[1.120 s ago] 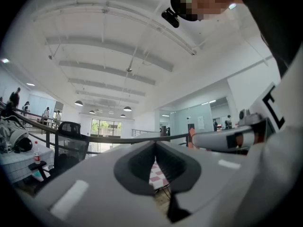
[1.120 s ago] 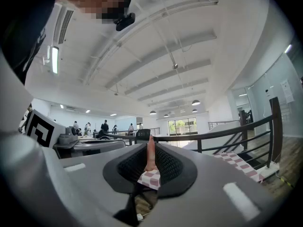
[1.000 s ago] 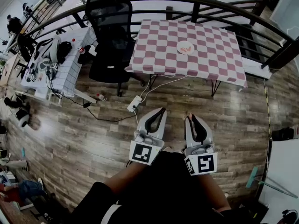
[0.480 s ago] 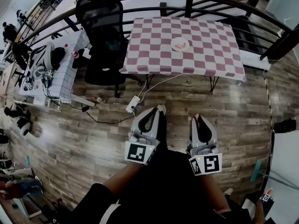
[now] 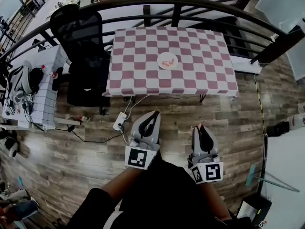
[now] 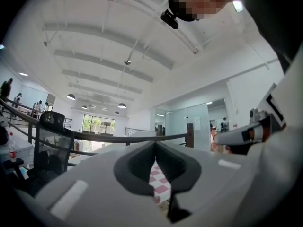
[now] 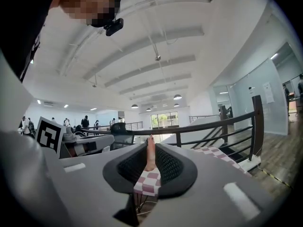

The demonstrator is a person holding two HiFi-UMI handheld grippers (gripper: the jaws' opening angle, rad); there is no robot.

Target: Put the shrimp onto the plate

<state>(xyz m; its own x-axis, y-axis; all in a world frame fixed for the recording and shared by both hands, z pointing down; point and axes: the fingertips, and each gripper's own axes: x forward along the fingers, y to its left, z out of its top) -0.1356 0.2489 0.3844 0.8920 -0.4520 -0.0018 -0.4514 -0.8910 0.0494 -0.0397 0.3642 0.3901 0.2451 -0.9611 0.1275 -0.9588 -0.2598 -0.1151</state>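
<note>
- The right gripper [image 7: 150, 141] is clamped on a pale pink shrimp [image 7: 150, 156], which is pinched upright between the jaw tips.
- The left gripper [image 6: 154, 146] has its jaws drawn together at the tips with nothing between them. Only checked cloth shows through the gap lower down.
- In the head view, both grippers are held side by side in front of the person, over the wooden floor [image 5: 71, 156]. They are short of the table [image 5: 143, 75] and not touching it.
- The white plate [image 5: 160, 64] sits near the middle of the table's red-and-white checked cloth, well apart from the held shrimp. Pink pieces [image 5: 167, 60] already lie on it.
- A black office chair [image 5: 83, 46] stands at the table's left end.
- A dark curved railing [image 5: 190, 1] runs behind the table.
- A white power strip [image 5: 119, 121] lies on the floor near the left gripper.
</note>
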